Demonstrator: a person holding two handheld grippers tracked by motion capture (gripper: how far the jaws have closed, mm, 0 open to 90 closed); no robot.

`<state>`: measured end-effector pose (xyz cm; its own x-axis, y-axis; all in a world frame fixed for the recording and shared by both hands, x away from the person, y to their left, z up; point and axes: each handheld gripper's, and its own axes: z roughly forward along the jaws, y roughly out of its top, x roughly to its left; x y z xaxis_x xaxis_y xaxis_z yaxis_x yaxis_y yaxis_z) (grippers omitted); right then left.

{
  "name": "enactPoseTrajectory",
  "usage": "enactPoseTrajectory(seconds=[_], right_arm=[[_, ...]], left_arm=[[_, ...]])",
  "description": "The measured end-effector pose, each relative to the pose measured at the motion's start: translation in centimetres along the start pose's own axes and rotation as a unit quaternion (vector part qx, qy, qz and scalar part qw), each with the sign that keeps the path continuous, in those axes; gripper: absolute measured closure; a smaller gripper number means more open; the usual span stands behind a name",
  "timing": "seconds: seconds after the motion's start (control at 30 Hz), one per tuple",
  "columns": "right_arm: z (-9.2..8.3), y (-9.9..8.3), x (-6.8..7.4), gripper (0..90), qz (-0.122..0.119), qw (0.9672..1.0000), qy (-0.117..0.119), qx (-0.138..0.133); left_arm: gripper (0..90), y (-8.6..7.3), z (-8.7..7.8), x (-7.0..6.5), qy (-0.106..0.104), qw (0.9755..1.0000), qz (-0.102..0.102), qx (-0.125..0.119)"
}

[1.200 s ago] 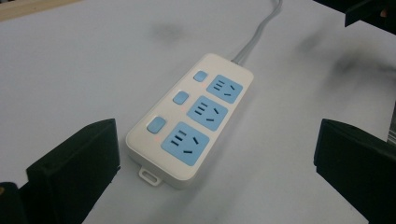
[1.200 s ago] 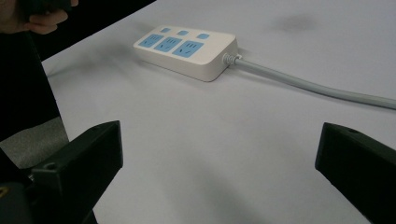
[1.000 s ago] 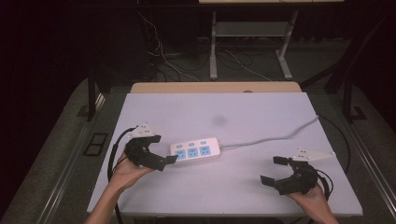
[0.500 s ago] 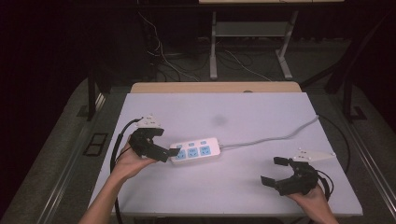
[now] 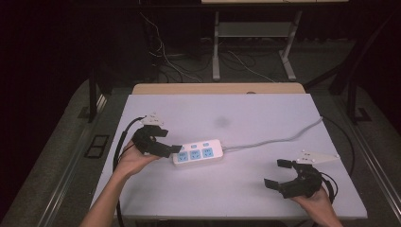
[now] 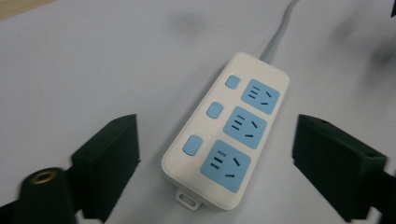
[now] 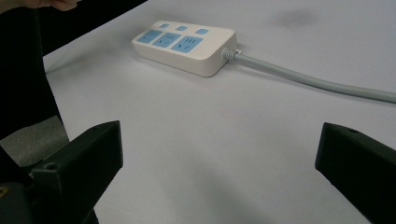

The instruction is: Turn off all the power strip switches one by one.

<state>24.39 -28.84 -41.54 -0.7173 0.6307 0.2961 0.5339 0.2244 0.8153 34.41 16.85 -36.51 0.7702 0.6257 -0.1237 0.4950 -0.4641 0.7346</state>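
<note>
The white power strip lies flat on the bench; the left tongs straddle its near end, jaws apart and just now closing, pads not touching; the right tongs rest apart, well away.

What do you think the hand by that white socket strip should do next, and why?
Probably close the left gripper onto the power strip. The strip's near end already lies between its two black jaws, which have just been closing but stand clear of both sides. The right gripper waits open, apart on the table.
</note>
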Motion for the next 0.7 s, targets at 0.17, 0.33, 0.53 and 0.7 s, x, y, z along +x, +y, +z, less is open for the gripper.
enactPoseTrajectory(seconds=[0.17, 0.33, 0.53, 0.7], right_arm=[[0.0, 0.0, 0.0, 0.7, 0.000, 1.0000, 0.000, 0.001], [0.0, 0.0, 0.0, 0.7, 0.000, 1.0000, -0.001, 0.001], [-0.1, -0.1, 0.0, 0.7, 0.000, 1.0000, -0.001, 0.000], [-0.1, -0.1, -0.1, 0.7, -0.001, 1.0000, -0.002, 0.001]], left_arm=[[28.5, 0.0, 0.3, 0.5, 0.005, 1.0000, -0.004, -0.001], [43.2, -0.1, 0.7, 1.0, 0.007, 0.9999, -0.008, 0.003], [58.4, -0.1, 1.3, 1.3, 0.008, 1.0000, -0.002, 0.003], [68.4, -0.1, 1.9, 1.4, -0.001, 0.9999, -0.004, 0.011]])
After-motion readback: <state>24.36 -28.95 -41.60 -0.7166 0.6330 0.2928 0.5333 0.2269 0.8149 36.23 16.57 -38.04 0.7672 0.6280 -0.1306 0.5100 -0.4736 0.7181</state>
